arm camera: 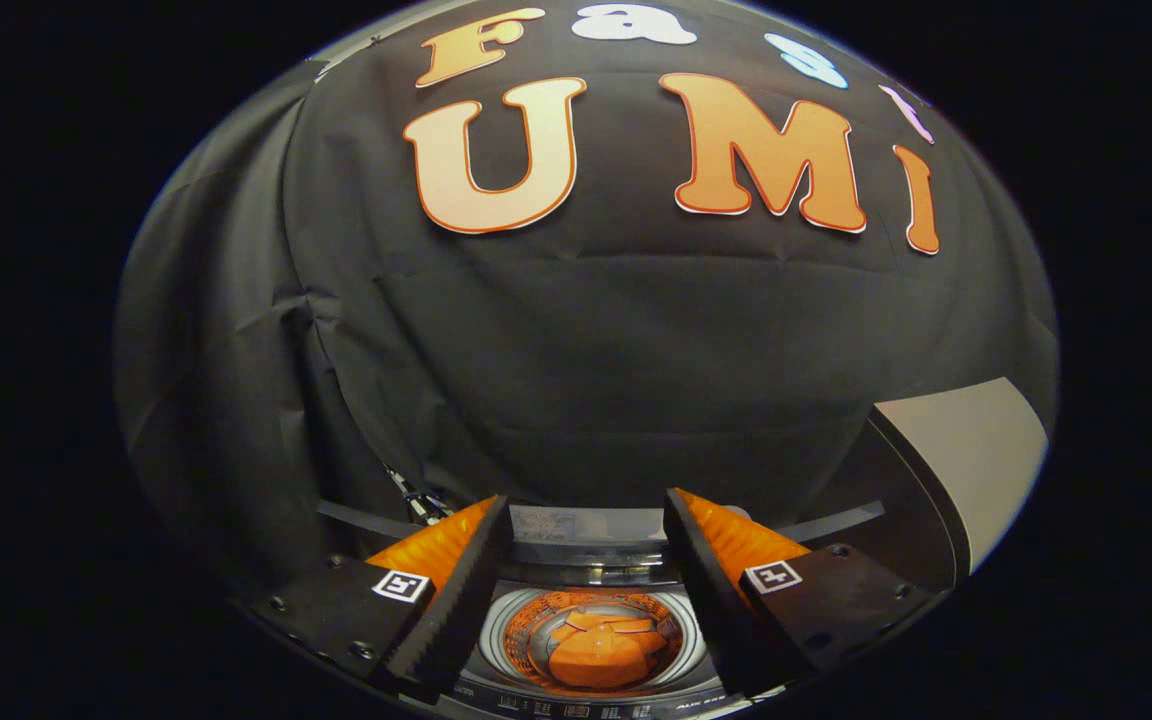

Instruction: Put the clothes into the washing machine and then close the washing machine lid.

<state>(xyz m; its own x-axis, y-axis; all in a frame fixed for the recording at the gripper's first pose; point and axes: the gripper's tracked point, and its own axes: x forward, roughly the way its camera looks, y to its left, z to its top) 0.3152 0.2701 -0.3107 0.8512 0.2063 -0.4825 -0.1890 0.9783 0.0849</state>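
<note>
The gripper (586,520) is hanging above the washing machine (586,700), looking forward at the black cloth wall (576,360) while its two fingers are reaching out over the machine's top. The jaws are standing wide apart, holding nothing, with a broad gap between them.

Starting on the left, the cloth wall is falling in loose folds, and a thin pale rail (356,520) is running low behind the left finger (456,590). That finger is slanting inward, its ribbed inner face turned toward the gap. Through the gap, just below and between the fingers, the round drum opening (591,640) is lying uncovered, and an orange garment (601,650) is sitting bunched inside it, well within the drum's rim. Beyond the drum, the machine's lid (586,525) is standing raised at the back, between the fingertips. The right finger (706,590) is mirroring the left one. Further right, a pale flat panel (966,460) is rising at a tilt beside the wall, well clear of the fingers.
</note>
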